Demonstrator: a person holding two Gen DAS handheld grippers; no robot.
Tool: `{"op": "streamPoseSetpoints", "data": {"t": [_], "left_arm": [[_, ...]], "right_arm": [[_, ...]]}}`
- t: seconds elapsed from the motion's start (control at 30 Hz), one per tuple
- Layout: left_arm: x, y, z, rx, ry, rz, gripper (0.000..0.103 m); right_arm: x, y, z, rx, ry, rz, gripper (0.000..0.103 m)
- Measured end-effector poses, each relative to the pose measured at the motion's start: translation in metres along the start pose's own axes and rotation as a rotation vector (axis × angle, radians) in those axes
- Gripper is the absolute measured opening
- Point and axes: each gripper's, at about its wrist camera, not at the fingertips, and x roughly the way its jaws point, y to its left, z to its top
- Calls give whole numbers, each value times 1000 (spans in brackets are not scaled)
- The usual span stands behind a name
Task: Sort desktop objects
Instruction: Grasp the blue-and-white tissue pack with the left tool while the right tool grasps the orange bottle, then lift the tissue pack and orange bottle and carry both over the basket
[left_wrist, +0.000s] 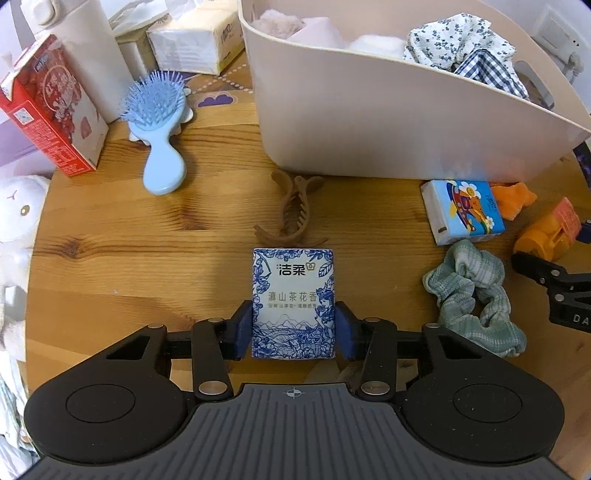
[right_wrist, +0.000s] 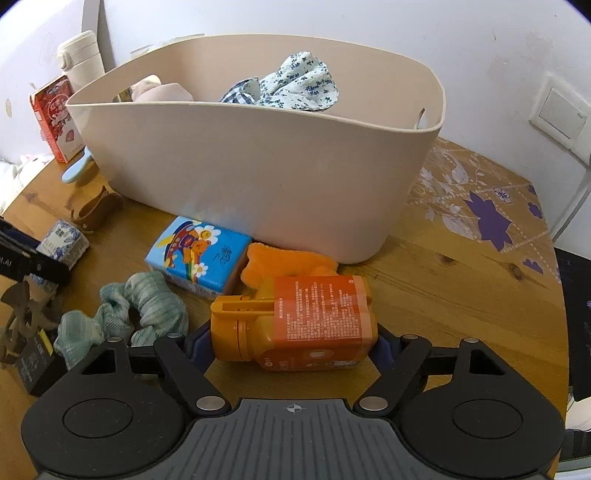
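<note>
My left gripper (left_wrist: 293, 328) is shut on a blue-and-white tissue pack (left_wrist: 293, 302), which sits upright on the wooden table (left_wrist: 147, 243). My right gripper (right_wrist: 293, 339) is shut on an orange bottle (right_wrist: 295, 325) lying on its side. A beige basket (right_wrist: 258, 166) with folded cloths stands behind both; it also shows in the left wrist view (left_wrist: 388, 122). On the table lie a brown hair claw (left_wrist: 291, 210), a cartoon tissue pack (left_wrist: 463, 210), a green scrunchie (left_wrist: 476, 295), an orange cloth (right_wrist: 280, 266) and a blue hairbrush (left_wrist: 155, 122).
A red carton (left_wrist: 51, 107), a white bottle (left_wrist: 85, 48) and a large tissue pack (left_wrist: 195, 40) stand at the far left. A white plush toy (left_wrist: 18, 221) sits at the left edge. A patterned mat (right_wrist: 480, 206) covers the table's right part.
</note>
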Motion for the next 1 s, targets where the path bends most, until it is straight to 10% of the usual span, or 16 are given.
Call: {"op": "streamPoseSetpoints", "data": {"t": [1.0], "left_arm": [[-97, -1, -12, 60, -234, -79, 46]], "right_arm": [[-92, 9, -7, -35, -171, -89, 78]]}}
